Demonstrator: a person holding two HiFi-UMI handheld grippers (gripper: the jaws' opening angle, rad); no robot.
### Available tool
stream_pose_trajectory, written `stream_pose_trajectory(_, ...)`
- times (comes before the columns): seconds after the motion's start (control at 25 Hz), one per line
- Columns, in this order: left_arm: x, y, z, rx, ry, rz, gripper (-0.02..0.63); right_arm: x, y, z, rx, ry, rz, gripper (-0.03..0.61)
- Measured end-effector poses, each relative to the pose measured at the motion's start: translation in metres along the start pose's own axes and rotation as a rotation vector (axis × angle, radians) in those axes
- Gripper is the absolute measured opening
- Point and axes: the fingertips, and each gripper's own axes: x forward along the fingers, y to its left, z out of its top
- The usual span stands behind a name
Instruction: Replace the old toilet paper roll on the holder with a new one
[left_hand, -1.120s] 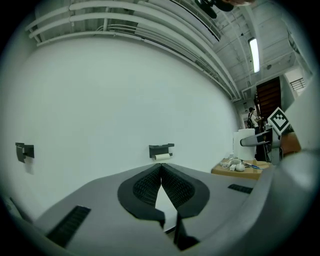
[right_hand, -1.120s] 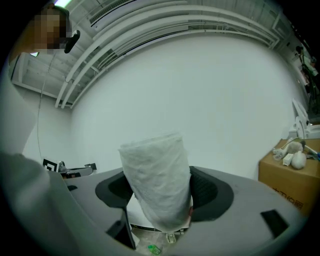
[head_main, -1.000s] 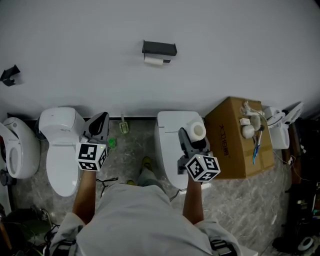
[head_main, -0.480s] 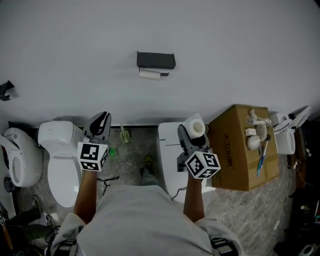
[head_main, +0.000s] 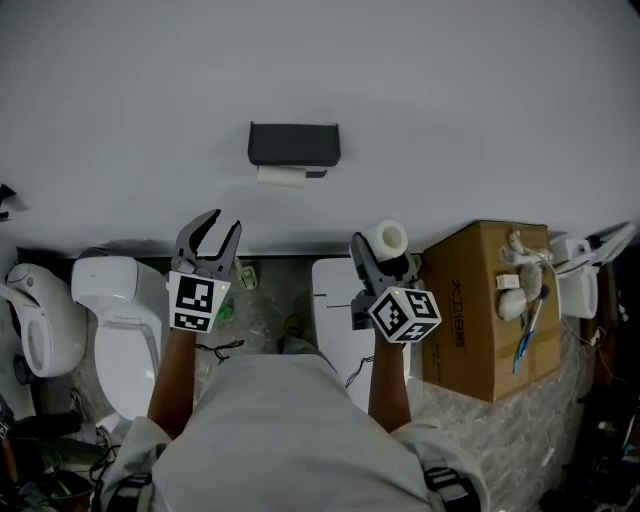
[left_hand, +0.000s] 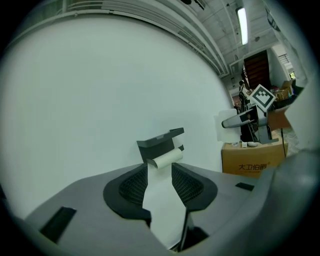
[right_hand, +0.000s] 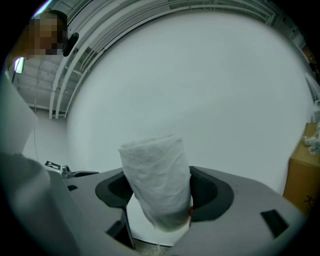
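Observation:
A dark holder (head_main: 294, 143) is fixed to the white wall, with the thin old roll (head_main: 281, 176) hanging under it. In the left gripper view the holder (left_hand: 160, 143) and old roll (left_hand: 166, 158) lie straight ahead, still some way off. My left gripper (head_main: 210, 231) points at the wall below and left of the holder; its jaws are opening and nothing is between them. My right gripper (head_main: 383, 250) is shut on the new white toilet paper roll (head_main: 385, 239), which stands upright between the pads (right_hand: 155, 186).
A toilet (head_main: 120, 320) stands below the left gripper and another (head_main: 335, 310) under the right arm. A cardboard box (head_main: 487, 300) with small items on top sits at the right. A third toilet (head_main: 35, 320) is at the far left edge.
Both grippers have moved up the picture toward the wall and holder. The left gripper's jaws, shut before, now stand apart. The right gripper still holds the new roll.

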Motion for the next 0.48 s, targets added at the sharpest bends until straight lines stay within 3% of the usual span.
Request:
stream_pose_trajectory(0.24, 0.068, -0.012, 0.002, 0.125, 0.041, -0.055, 0.192, 0.05, -0.031, 0.014, 0.009, 0.008, 0.021, 0.33)
stream_pose_trajectory(0.48, 0.117, -0.028, -0.01, 0.485, 0.122, -0.032, 0.207, 0.086, -0.058, 0.02, 0.013, 0.027, 0.031, 0.33)
